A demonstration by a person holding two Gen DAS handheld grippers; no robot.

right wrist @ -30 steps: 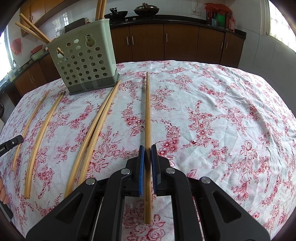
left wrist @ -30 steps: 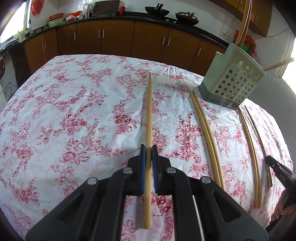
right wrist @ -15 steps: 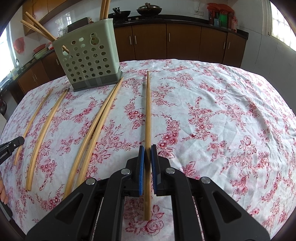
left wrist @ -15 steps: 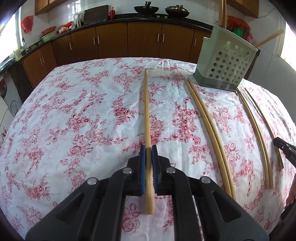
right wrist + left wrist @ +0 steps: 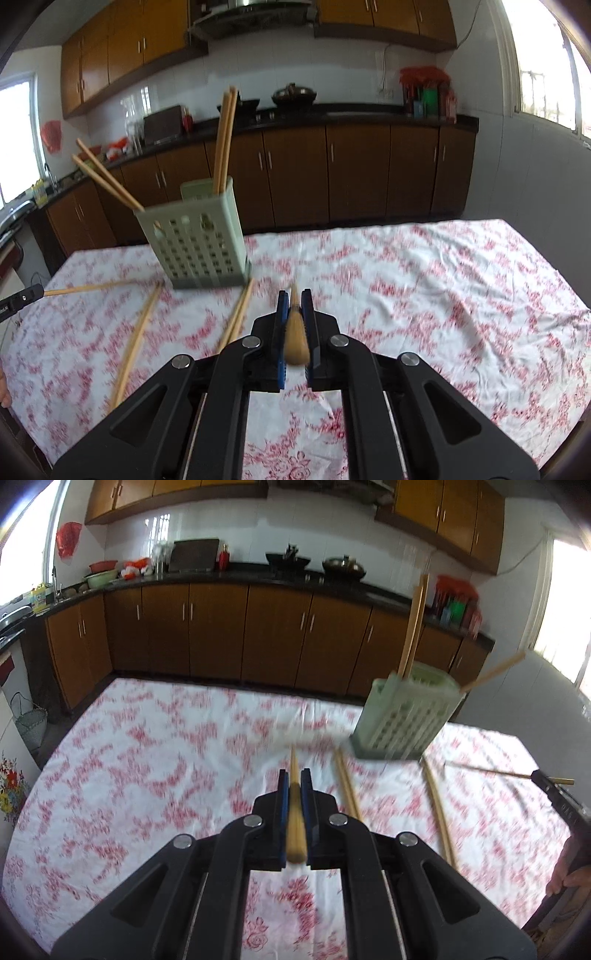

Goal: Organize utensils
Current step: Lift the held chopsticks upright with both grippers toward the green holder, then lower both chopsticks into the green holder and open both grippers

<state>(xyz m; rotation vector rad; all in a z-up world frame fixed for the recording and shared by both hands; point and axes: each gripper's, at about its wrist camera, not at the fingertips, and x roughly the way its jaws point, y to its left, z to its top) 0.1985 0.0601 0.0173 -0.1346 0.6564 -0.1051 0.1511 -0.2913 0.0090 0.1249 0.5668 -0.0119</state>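
My left gripper (image 5: 294, 780) is shut on a bamboo chopstick (image 5: 294, 812), held off the floral tablecloth (image 5: 147, 775) and pointing ahead. My right gripper (image 5: 294, 300) is likewise shut on another chopstick (image 5: 295, 332) above the cloth. The pale green perforated holder (image 5: 406, 716) stands at the far right in the left wrist view, and the holder (image 5: 195, 247) is left of centre in the right wrist view; several chopsticks stand in it. More chopsticks (image 5: 345, 786) lie on the cloth near it, and loose chopsticks (image 5: 138, 332) show in the right wrist view too.
Brown kitchen cabinets (image 5: 221, 635) and a dark counter with pots run behind the table. A person's hand (image 5: 565, 871) shows at the right edge of the left wrist view. The table's far edge is just behind the holder.
Both grippers have risen from the cloth and tipped up, each lifting its chopstick off the table. The view now takes in the cabinets and wall.
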